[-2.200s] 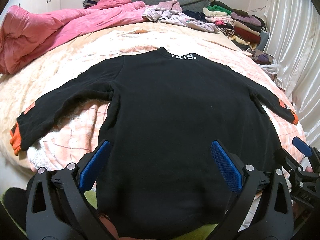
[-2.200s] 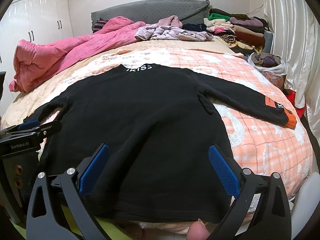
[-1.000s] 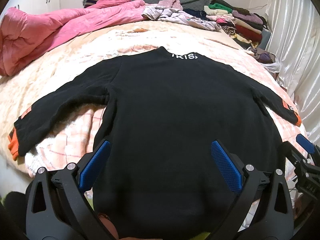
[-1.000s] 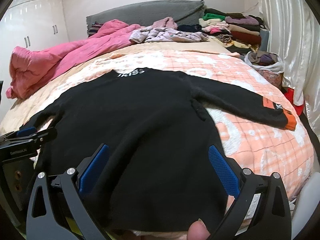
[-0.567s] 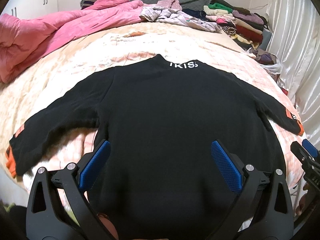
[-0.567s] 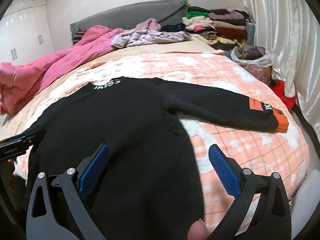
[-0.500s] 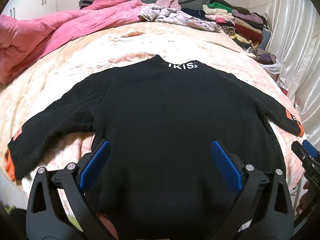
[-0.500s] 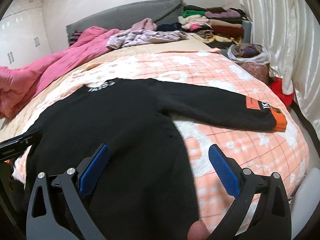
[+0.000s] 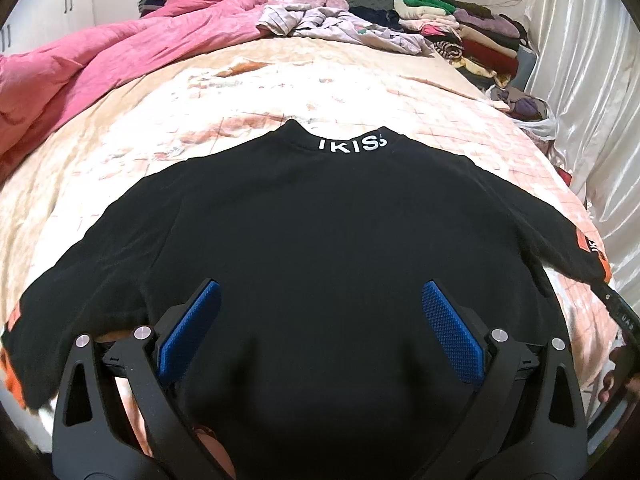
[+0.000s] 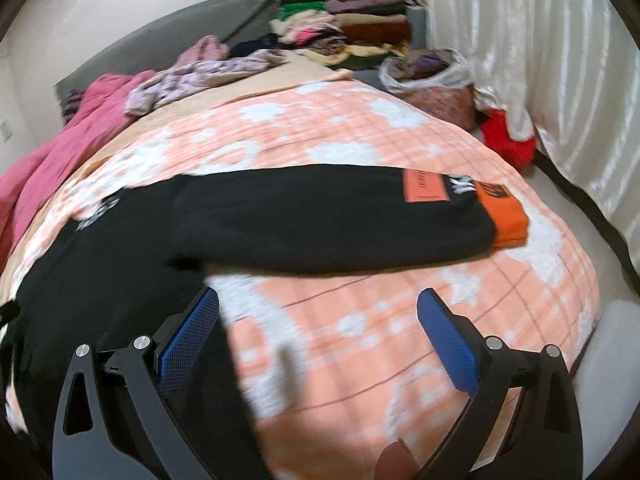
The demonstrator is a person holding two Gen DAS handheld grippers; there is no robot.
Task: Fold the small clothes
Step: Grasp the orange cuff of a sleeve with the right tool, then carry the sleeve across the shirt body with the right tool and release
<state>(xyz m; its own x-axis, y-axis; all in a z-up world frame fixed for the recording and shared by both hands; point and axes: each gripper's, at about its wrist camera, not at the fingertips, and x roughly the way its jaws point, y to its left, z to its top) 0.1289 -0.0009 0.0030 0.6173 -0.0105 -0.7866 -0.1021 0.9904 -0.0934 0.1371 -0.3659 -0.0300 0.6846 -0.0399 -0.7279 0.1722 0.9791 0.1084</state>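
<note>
Black sweater (image 9: 320,240) lies spread flat on the bed (image 9: 200,92), collar with white lettering toward the headboard, both sleeves stretched out sideways. In the left wrist view the left gripper (image 9: 320,328) hangs over the lower body of the garment with its two blue-padded fingers (image 9: 188,340) set wide apart; nothing sits between them, and whether the tips touch the cloth cannot be told. The left sleeve ends in an orange cuff (image 9: 12,376) at the near left edge of the bed. At the far right edge a dark bit of the other gripper shows beside the right sleeve. A pink quilt (image 9: 100,48) is bunched at the far left, and folded clothes (image 9: 460,28) are stacked at the far right.

In the right wrist view, which is blurred, the right gripper (image 10: 316,336) is likewise spread wide and holds nothing. It faces the peach checked bedcover just beside the sweater's side edge. The right sleeve (image 10: 320,220) crosses ahead of it, with an orange patch and orange cuff (image 10: 504,216) at its end.
</note>
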